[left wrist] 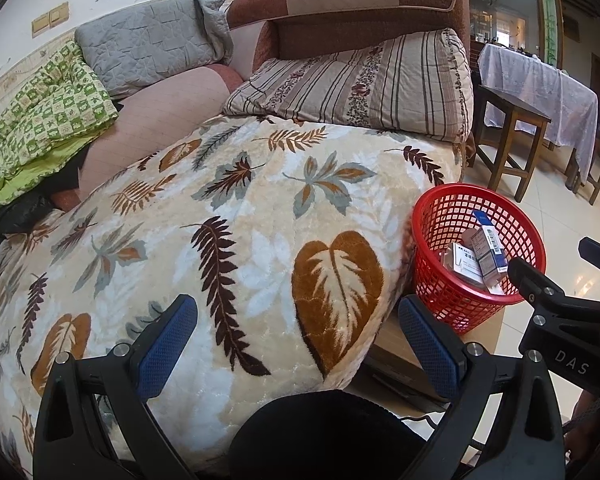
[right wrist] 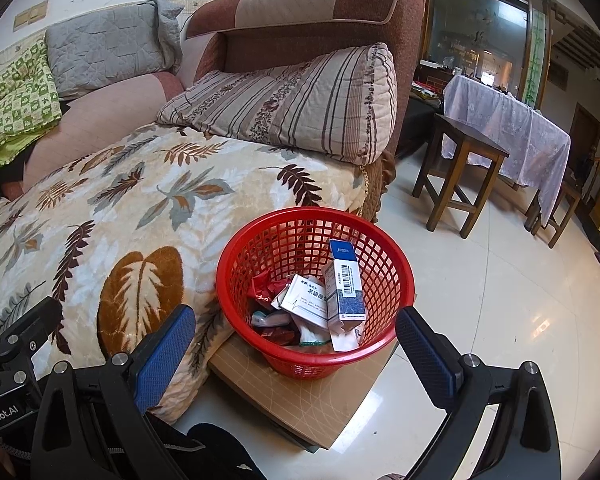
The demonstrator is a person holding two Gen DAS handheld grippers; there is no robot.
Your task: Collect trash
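Beside the sofa on a tan board (right wrist: 300, 408), red basket (right wrist: 384, 344) holding medicine boxes (right wrist: 344, 284) and wrappers (right wrist: 268, 292), leaf-print blanket (left wrist: 220, 200) just left, left gripper (left wrist: 298, 340) and right gripper (right wrist: 296, 344) both spread wide, grasping nothing.

Red basket (right wrist: 315, 292): the boxes (right wrist: 342, 284) on top cover most of the wrappers (right wrist: 269, 294) under them, and the print on the boxes is too small to read; from the left wrist the right gripper (left wrist: 556, 280) blocks the basket's near rim. Board (right wrist: 320, 404) under the basket is partly hidden by the leaf blanket (right wrist: 112, 220). Green quilt (left wrist: 40, 120) cut off at the left edge; the items on the covered table (right wrist: 508, 128) are too far away to make out.
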